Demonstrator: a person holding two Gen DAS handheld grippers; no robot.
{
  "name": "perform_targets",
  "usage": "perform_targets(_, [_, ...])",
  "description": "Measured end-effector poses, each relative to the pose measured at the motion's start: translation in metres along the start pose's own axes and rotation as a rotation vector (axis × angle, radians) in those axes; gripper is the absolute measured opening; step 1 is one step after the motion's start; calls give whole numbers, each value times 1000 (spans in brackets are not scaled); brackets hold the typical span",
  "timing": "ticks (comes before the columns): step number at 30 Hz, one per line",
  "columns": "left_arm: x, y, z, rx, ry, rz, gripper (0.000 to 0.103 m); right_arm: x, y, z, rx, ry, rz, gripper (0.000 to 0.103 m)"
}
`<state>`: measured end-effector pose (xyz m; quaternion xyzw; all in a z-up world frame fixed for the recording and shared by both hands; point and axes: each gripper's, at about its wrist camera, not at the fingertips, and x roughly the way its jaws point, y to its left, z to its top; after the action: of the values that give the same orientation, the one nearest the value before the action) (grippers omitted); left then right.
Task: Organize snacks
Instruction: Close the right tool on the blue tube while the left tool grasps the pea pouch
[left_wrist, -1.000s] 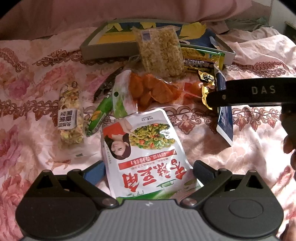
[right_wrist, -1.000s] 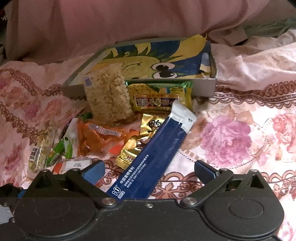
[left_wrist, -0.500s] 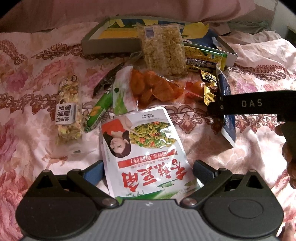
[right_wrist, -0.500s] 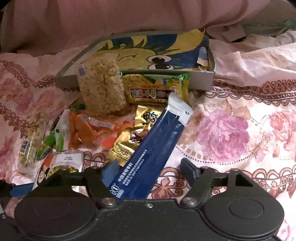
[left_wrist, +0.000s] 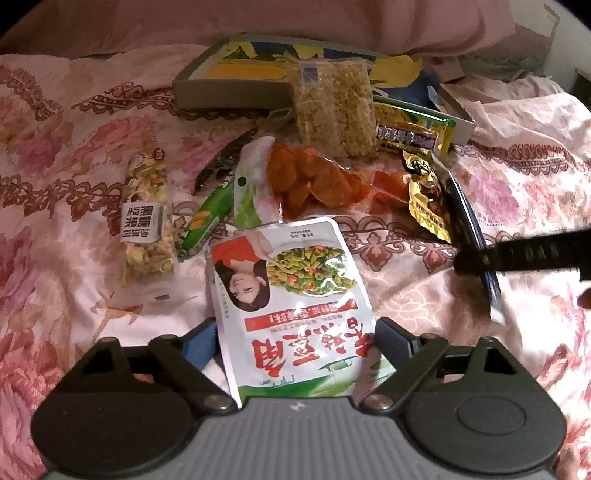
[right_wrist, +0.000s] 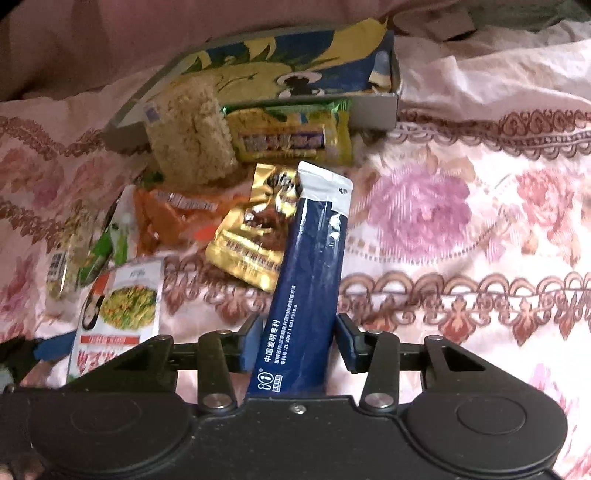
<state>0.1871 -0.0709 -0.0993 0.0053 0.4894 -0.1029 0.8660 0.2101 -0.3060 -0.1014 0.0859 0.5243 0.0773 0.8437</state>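
Pink floral bedspread (right_wrist: 461, 229) carries a shallow grey cardboard box (right_wrist: 373, 114) with scattered snacks before it. On the quilt, a white glossy vegetable-print pouch (left_wrist: 291, 291) lies between the left gripper's (left_wrist: 295, 343) wide-spread fingers. The right gripper (right_wrist: 295, 341) has its blue pads closed against a long navy foil sachet (right_wrist: 314, 273).

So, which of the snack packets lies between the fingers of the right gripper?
The long dark blue stick packet with the white top end. It alone runs between the right gripper fingers; the other packets lie farther off.
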Motion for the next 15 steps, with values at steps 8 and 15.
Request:
perform_targets(8, [9, -2, 2, 21, 6, -4, 101, 13, 2, 9, 20, -9, -10, 64])
perform_targets(15, [11, -3, 0, 34, -7, 3, 95, 12, 4, 6, 7, -11, -43, 46])
